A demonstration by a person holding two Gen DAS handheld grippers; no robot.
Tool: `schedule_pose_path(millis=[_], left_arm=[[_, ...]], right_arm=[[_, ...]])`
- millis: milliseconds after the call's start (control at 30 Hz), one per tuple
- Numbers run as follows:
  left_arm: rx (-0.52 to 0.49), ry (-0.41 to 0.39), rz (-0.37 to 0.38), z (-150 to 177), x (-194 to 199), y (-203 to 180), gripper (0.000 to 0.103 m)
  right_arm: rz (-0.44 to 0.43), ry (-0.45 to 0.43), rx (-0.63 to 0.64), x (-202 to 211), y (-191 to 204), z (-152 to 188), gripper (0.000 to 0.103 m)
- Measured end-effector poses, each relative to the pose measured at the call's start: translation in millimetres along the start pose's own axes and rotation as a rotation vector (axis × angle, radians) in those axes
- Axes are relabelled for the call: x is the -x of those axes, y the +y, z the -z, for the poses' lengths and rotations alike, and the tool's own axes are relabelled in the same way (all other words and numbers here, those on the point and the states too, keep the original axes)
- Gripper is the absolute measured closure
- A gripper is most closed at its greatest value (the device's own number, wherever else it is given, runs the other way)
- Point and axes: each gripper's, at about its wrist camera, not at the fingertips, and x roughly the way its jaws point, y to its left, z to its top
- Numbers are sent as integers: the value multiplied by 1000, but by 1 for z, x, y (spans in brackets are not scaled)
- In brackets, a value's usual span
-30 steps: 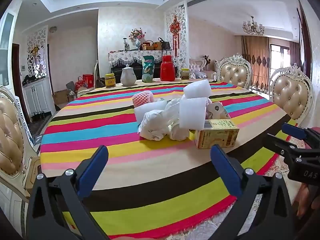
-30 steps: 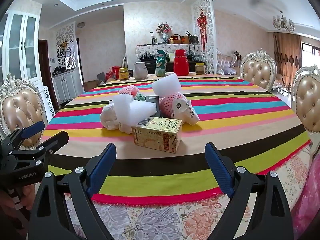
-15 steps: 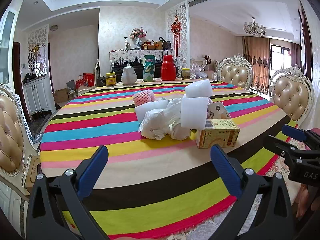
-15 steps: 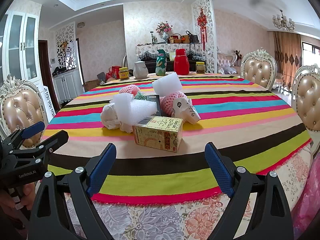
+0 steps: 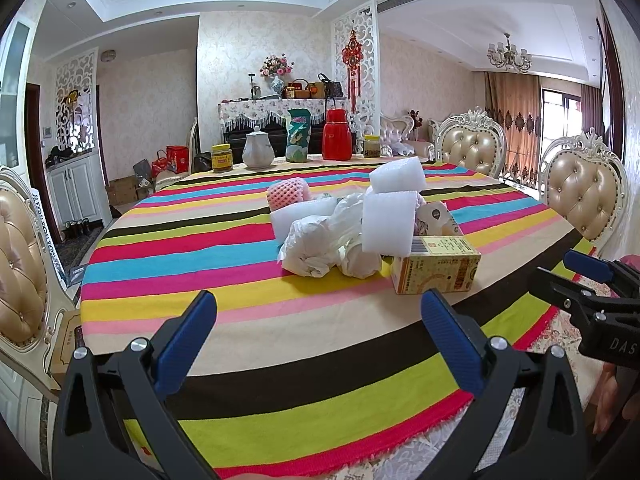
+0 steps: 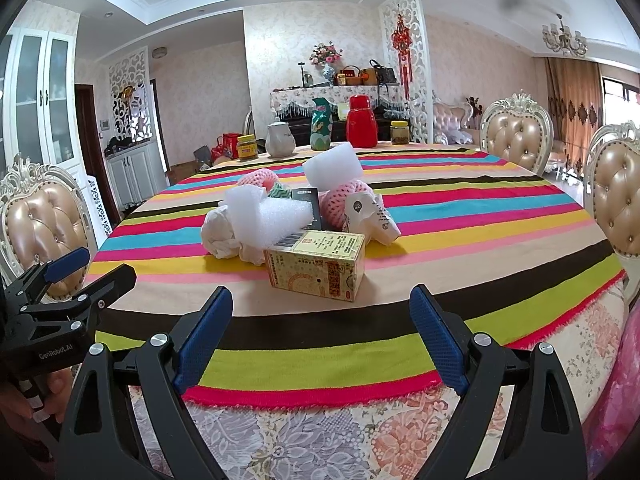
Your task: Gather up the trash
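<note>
A heap of trash lies mid-table on the striped cloth: a yellow carton, white foam blocks, crumpled white plastic, pink foam nets, a paper cup lying on its side and a dark packet. My left gripper is open over the near table edge, short of the heap. My right gripper is open too, just before the carton. Each gripper appears in the other's view: the right one, the left one.
At the table's far edge stand a yellow-lidded jar, a white teapot, a green bag, a red thermos and another jar. Padded chairs ring the table. A pink bag hangs at lower right.
Both views have crept slightly closer to the heap; the grippers stay open and nothing on the table has moved.
</note>
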Motion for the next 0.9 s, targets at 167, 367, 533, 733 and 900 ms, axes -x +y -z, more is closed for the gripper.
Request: schedule_pose_path(millis=[167, 367, 533, 733, 900], left_arm=[[1, -1, 1, 0, 0, 0, 4], [1, 0, 1, 1, 0, 0, 4], [1, 1, 2, 0, 0, 0, 4], [1, 0, 0, 0, 0, 0, 4], [1, 2, 1, 1, 1, 1, 4]], right_arm=[[-1, 1, -3, 0, -1, 0, 18], [-3, 0, -3, 1, -1, 0, 18], [-5, -1, -5, 1, 0, 0, 18], [-6, 0, -5, 1, 0, 0, 18], [-7, 0, -7, 1, 1, 0, 18]])
